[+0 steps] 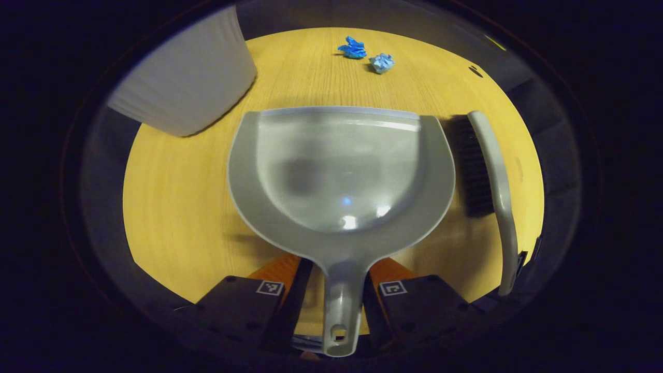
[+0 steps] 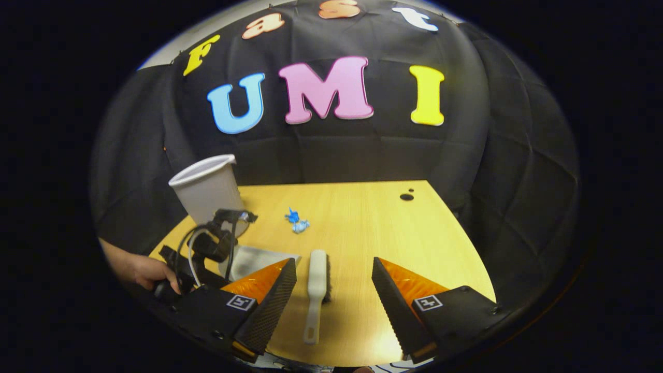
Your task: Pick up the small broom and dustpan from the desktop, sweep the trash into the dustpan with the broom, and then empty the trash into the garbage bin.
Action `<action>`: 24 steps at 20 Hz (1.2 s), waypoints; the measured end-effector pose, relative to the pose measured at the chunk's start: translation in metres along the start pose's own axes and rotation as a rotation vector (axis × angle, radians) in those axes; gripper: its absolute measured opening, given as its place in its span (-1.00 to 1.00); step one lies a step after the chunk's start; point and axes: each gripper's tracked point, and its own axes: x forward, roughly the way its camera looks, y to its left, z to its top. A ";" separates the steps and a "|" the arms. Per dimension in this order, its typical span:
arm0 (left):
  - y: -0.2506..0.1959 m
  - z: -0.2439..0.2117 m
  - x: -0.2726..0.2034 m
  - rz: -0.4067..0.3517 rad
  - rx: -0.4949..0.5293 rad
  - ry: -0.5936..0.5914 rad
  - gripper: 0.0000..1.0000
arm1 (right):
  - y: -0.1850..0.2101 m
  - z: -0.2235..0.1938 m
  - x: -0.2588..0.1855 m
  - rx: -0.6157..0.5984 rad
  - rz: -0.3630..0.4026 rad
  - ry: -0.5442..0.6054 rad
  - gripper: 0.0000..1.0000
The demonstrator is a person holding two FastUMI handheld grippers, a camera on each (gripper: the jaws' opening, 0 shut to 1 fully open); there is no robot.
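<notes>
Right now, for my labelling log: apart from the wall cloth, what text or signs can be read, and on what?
No words, brands or numbers show on the dustpan, broom or bin.
Square markers behind the fingers: coded patterns, not words.

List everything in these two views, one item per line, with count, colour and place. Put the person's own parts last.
dustpan: one, grey, flat on the desktop, handle between the left claw's fingers
broom: one, pale grey with dark bristles, lying right of the dustpan
paper scraps: two, blue, crumpled, beyond the dustpan's lip
garbage bin: one, white, at the desktop's far left corner
desktop: one, light wood
left claw: one, straddling the dustpan handle; contact unclear
right claw: one, open, above the broom's handle
hand: one, holding the left claw's grip
</notes>
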 end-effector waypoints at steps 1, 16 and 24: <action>0.000 0.001 -0.002 -0.004 0.019 0.007 -0.03 | 0.005 -0.007 0.000 0.005 0.016 0.033 0.90; 0.010 -0.013 -0.001 -0.106 -0.028 -0.126 -0.39 | 0.026 -0.118 0.056 0.035 -0.042 0.588 0.91; 0.011 -0.015 -0.003 -0.133 -0.054 -0.157 -0.40 | 0.015 -0.154 0.088 0.008 -0.064 0.793 0.91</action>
